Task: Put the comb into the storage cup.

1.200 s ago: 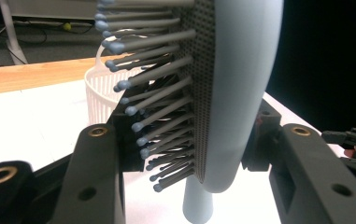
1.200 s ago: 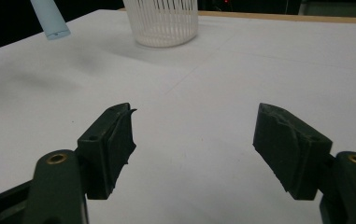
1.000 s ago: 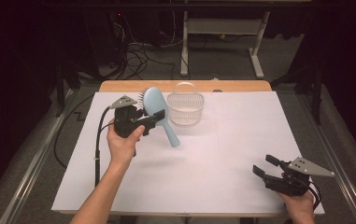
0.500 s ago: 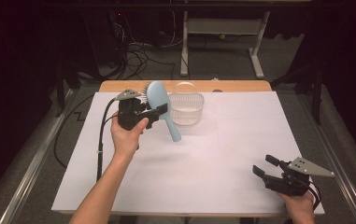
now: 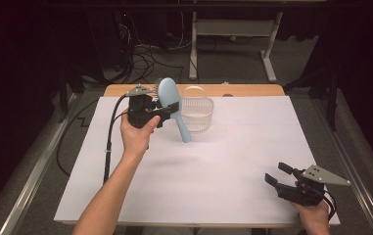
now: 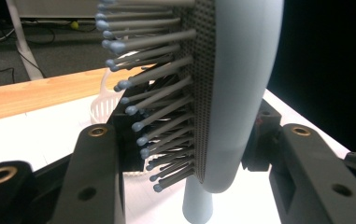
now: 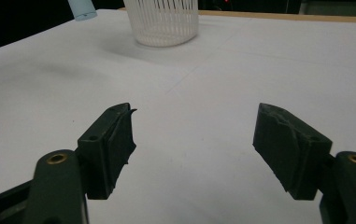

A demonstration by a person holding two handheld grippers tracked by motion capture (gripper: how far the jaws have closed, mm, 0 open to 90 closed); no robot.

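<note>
My left gripper point(image 5: 167, 110) is shut on a light blue hairbrush point(image 5: 170, 100), lifted above the table with its handle pointing down and to the right. In the left gripper view the hairbrush point(image 6: 231, 93) stands between the jaws, bristles facing left. A white slatted basket point(image 5: 197, 112) stands just right of the brush, near the table's far edge; the basket point(image 7: 164, 21) also appears far off in the right gripper view. My right gripper point(image 5: 279, 175) rests low at the near right corner, open, with nothing between its fingers point(image 7: 112, 144).
White paper point(image 5: 223, 166) covers the wooden table point(image 5: 243, 90). A black cable point(image 5: 109, 142) trails from the left gripper down the table's left side. Behind the table are desk legs and floor cables point(image 5: 145, 58).
My left gripper has carried the hairbrush a little farther toward the back and closer to the basket. The right gripper has stayed still.
</note>
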